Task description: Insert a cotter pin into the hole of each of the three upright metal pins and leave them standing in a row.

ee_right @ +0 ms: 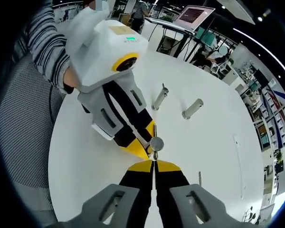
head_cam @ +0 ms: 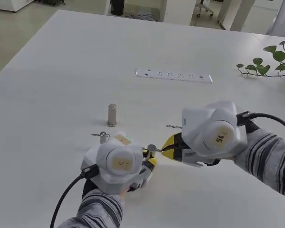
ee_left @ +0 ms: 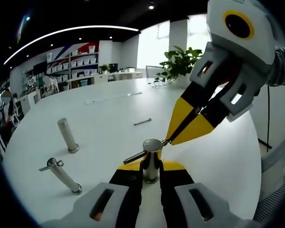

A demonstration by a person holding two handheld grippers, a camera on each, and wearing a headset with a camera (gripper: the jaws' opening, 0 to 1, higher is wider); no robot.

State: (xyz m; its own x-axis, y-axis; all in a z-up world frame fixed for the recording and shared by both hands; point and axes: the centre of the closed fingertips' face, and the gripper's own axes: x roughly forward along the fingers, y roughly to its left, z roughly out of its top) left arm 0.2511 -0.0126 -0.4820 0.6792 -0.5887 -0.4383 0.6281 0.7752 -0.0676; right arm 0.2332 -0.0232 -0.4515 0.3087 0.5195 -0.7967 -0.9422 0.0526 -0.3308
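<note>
While the left gripper (head_cam: 150, 164) clamps an upright metal pin (ee_left: 152, 159) on the white table (head_cam: 61, 71), the right gripper (ee_right: 155, 165) pinches a cotter pin (ee_left: 135, 156) threaded through its hole. Behind stand a fitted pin (head_cam: 103, 137) and a bare pin (head_cam: 112, 115) (cap sticker digits unreadable).

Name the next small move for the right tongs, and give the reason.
Probably open the right tongs and let go of the cotter pin. Its leg already sticks out the far side of the metal pin at its head, the right tongs' tips sit almost against that head, and the left tongs clamp the pin upright, so it looks about seated.
</note>
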